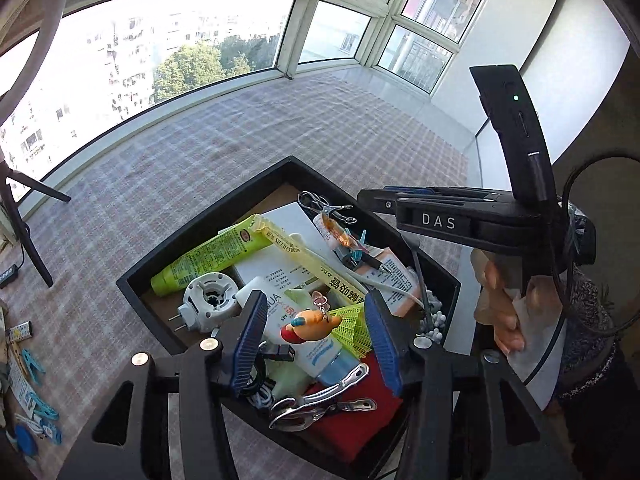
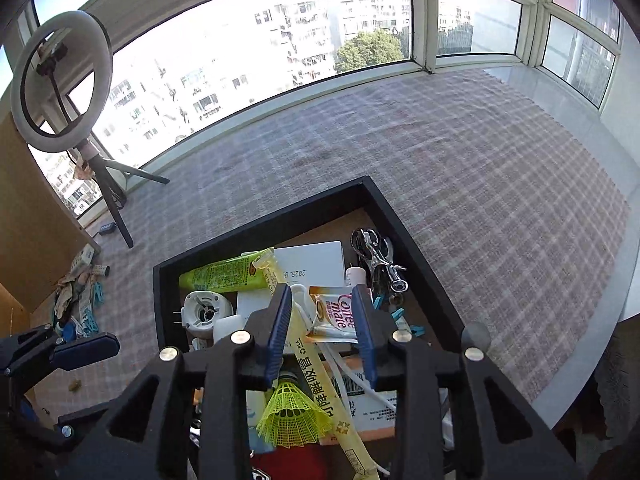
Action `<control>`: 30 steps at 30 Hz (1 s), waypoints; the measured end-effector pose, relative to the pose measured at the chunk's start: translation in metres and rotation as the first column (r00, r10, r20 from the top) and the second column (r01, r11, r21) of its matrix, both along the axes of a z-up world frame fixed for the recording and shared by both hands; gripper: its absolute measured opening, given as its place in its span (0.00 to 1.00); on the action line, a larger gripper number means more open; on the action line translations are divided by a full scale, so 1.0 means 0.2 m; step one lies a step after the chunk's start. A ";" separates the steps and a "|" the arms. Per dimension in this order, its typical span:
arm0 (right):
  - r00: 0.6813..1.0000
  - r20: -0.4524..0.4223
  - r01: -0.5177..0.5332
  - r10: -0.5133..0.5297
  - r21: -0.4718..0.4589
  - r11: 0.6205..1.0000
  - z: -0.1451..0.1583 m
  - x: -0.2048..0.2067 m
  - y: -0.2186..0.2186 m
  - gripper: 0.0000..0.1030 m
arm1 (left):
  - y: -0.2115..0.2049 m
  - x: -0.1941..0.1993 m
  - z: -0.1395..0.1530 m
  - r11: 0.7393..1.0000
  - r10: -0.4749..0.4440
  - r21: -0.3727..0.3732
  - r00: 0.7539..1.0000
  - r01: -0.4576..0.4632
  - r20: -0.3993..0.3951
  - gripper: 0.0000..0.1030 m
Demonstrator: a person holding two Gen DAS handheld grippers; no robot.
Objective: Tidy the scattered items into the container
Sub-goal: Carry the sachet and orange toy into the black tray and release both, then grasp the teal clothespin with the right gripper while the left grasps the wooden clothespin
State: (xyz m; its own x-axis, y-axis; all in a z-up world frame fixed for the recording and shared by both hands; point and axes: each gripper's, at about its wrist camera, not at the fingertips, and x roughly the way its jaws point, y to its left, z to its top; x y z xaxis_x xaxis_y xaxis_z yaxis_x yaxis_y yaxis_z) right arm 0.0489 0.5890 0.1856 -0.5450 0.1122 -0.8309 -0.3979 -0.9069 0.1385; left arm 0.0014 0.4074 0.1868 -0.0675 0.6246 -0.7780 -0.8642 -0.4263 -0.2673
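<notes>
Most items were already piled in the tray (image 1: 168,256). Both the left tongs (image 1: 316,340) and right tongs (image 2: 322,334) were held released above it, nothing gripped. Clips (image 1: 34,364) at nine o'clock remained on the desk.

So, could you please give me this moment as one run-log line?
left gripper: open, empty | right gripper: open, empty | both over black tray | clutter remains left

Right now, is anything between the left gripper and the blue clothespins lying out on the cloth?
Only the black box's side wall, since the open left gripper hovers over the box. Past the wall, bare checked cloth runs to the blue clothespins. The tripod leg stands farther back, off that line.
</notes>
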 end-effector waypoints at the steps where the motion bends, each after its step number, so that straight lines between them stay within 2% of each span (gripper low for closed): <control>1: 1.000 -0.002 -0.002 0.002 0.007 1.000 0.00 0.00 0.00 0.31 | 0.00 0.00 0.00 1.000 0.002 -0.001 1.000 -0.002 -0.005 0.47; 10: 0.999 0.013 -0.049 0.050 -0.014 0.999 -0.03 -0.04 -0.09 0.31 | -0.11 -0.07 -0.02 0.999 0.052 -0.012 0.999 -0.052 0.006 0.46; 17: 0.985 0.012 -0.171 0.171 -0.005 0.985 -0.04 -0.12 -0.31 0.31 | -0.30 -0.11 -0.04 0.995 0.096 -0.021 0.995 -0.096 -0.019 0.46; 24: 0.945 0.030 -0.325 0.325 -0.004 0.946 -0.11 -0.25 -0.63 0.31 | -0.69 -0.24 -0.14 0.975 0.204 -0.076 0.977 -0.209 -0.059 0.46; 28: 0.911 0.042 -0.411 0.411 -0.011 0.912 -0.16 -0.33 -0.83 0.31 | -1.01 -0.34 -0.25 0.944 0.305 -0.118 0.952 -0.307 -0.035 0.46; 30: 0.893 0.045 -0.448 0.448 -0.017 0.894 -0.20 -0.38 -0.94 0.31 | -1.19 -0.39 -0.30 0.921 0.364 -0.138 0.931 -0.363 -0.018 0.46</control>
